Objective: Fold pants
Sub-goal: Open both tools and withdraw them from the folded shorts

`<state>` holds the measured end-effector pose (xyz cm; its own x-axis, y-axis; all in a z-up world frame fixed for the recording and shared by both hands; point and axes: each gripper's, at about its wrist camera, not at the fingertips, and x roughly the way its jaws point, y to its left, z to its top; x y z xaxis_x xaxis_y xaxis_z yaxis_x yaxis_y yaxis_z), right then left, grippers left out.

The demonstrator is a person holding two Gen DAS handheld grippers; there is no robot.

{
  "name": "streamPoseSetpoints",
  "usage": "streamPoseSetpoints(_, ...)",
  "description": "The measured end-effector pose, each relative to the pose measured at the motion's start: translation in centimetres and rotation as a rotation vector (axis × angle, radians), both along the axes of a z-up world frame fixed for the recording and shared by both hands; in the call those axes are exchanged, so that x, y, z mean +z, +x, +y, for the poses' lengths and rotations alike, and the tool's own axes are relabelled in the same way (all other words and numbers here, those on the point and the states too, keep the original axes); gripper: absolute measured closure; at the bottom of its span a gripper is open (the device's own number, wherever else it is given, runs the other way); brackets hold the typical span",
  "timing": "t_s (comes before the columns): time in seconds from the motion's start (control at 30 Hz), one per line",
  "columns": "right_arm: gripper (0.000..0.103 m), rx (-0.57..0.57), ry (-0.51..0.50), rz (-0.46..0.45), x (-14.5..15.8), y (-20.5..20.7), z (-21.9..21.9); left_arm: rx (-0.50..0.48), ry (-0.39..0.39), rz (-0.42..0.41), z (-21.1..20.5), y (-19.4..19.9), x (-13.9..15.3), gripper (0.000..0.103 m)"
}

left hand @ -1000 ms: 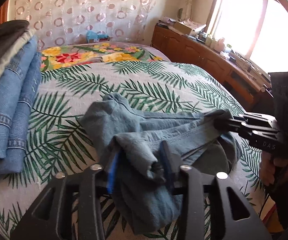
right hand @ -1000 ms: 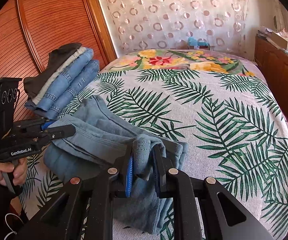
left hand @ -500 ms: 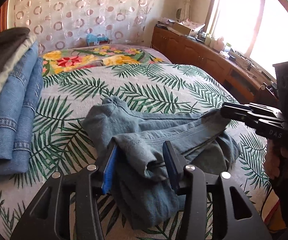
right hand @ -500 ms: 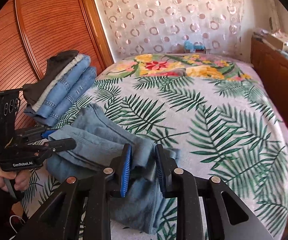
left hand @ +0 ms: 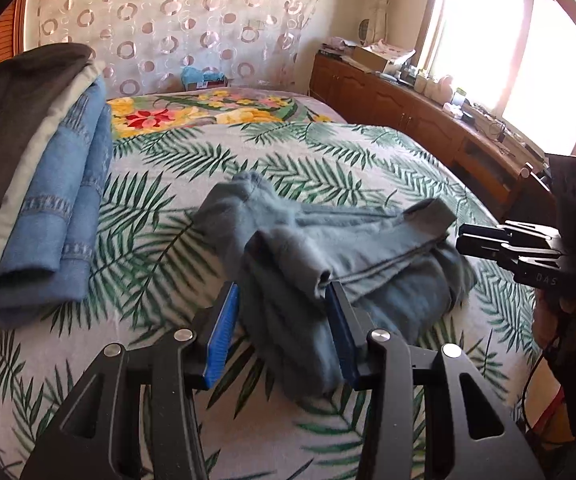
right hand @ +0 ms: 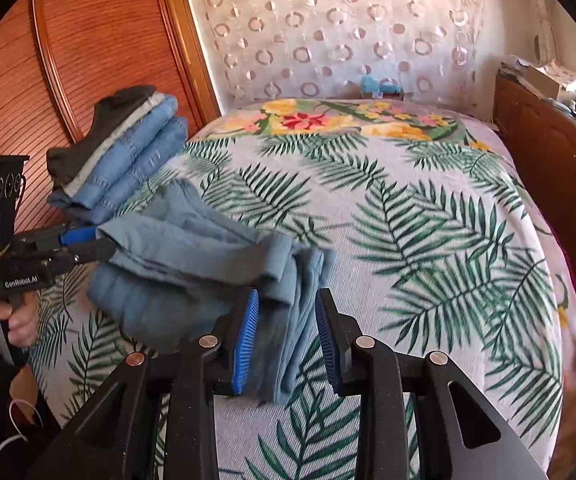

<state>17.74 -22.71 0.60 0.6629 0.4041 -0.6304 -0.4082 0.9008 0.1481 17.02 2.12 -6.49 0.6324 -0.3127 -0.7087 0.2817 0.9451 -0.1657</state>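
The blue-grey pants (left hand: 368, 256) lie in a folded bundle on the palm-leaf bedcover (left hand: 328, 168). My left gripper (left hand: 282, 292) is open at the bundle's near left end. Cloth lies between its fingers, and a gap shows beside the left blue pad (left hand: 224, 328). In the right wrist view the pants (right hand: 176, 264) stretch from the left gripper (right hand: 104, 240) to my right gripper (right hand: 287, 294). The right gripper's jaws are opening, with the folded edge loose between them and not pressed. In the left wrist view, the right gripper (left hand: 461, 240) sits at the bundle's right end.
A stack of folded jeans and dark clothes (left hand: 48, 208) lies at the bed's left side, against a wooden wardrobe (right hand: 68, 60). A long wooden cabinet (left hand: 428, 120) with clutter runs under the window on the right. A person's hand (right hand: 12, 324) holds the left gripper's handle.
The right gripper's jaws have widened and let go of the fold they pinched. Both grippers have drawn back towards the bed's near edge, and the pants lie lower and flatter.
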Motion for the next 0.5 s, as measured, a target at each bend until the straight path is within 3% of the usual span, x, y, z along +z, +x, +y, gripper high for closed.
streamPoseSetpoints(0.5, 0.071, 0.029, -0.112, 0.039, -1.1, 2.8, 2.5, -0.018, 0.013, 0.049, -0.1, 0.9, -0.7, 0.057)
